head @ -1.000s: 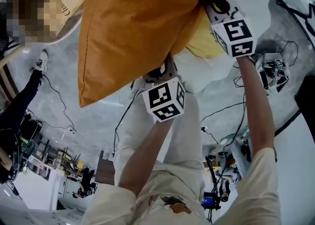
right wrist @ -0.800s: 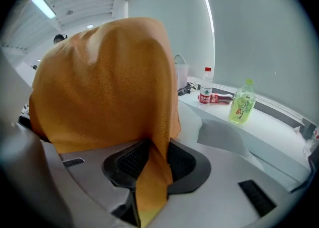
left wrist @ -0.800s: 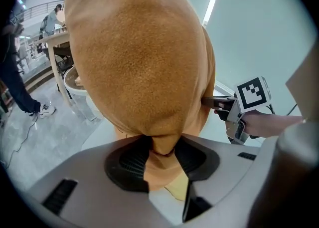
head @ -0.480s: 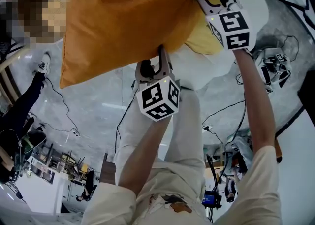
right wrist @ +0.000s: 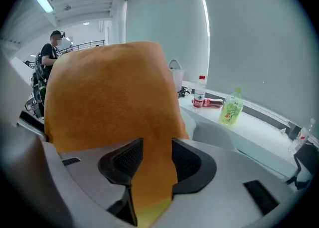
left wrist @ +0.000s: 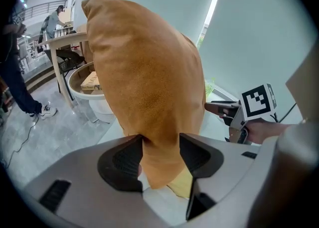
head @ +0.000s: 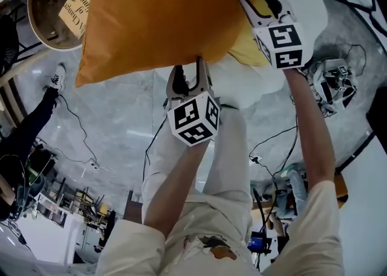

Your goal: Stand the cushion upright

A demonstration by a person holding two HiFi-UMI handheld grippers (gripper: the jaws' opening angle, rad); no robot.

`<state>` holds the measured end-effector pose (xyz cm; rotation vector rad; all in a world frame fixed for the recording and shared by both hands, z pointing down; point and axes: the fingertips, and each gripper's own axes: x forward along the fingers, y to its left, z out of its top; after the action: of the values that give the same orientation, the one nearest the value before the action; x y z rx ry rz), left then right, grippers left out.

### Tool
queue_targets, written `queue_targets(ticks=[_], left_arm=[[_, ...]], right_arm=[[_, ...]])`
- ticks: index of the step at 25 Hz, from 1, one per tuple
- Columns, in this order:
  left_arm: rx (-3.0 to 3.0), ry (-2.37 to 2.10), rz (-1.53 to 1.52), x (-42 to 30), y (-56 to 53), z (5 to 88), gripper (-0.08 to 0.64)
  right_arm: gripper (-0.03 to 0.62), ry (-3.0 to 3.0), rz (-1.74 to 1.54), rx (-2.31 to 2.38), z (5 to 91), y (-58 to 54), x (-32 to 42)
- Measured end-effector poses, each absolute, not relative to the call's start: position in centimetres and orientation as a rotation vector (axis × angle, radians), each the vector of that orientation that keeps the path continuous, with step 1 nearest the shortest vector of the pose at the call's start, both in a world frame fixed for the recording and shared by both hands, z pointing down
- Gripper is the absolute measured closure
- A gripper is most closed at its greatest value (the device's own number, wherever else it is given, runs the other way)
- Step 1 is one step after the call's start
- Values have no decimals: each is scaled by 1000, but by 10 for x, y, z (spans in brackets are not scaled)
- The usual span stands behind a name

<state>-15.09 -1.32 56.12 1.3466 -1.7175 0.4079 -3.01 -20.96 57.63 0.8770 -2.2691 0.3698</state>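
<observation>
A big orange cushion (head: 163,15) fills the top of the head view and stands tall in the left gripper view (left wrist: 149,82). My left gripper (head: 187,70) is at its lower edge. Its jaws are opening, with a fold of the cushion between them (left wrist: 160,142) and a gap beside the right pad. My right gripper (head: 251,0) is at the cushion's right corner. Its jaws are opening too, and orange fabric (right wrist: 114,97) fills the space between the pads (right wrist: 157,147). A yellow cushion (head: 248,51) lies underneath on the white seat (head: 242,87).
A round glass table (head: 54,9) with a printed box stands left of the cushion. Cables (head: 272,136) trail over the grey floor, and a person's leg and shoe (head: 36,105) show at the left. Two bottles (right wrist: 199,92) (right wrist: 230,107) stand on a white ledge.
The cushion's lower left corner has swung up and to the left. Both grippers have moved up the picture, and the left gripper's fingers now show spread below the cushion's edge.
</observation>
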Motion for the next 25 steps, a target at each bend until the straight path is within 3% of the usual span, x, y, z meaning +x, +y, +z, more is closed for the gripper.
queue_targets(ticks=[18,25], left_arm=[[1487,-1581,492,-133,4,506,337],[1590,-1538,493,-120,-5,457,359]], right_arm=[[416,-2256,442,1027,502,-163,0],[485,-2271,461,1079,447,-148,3]])
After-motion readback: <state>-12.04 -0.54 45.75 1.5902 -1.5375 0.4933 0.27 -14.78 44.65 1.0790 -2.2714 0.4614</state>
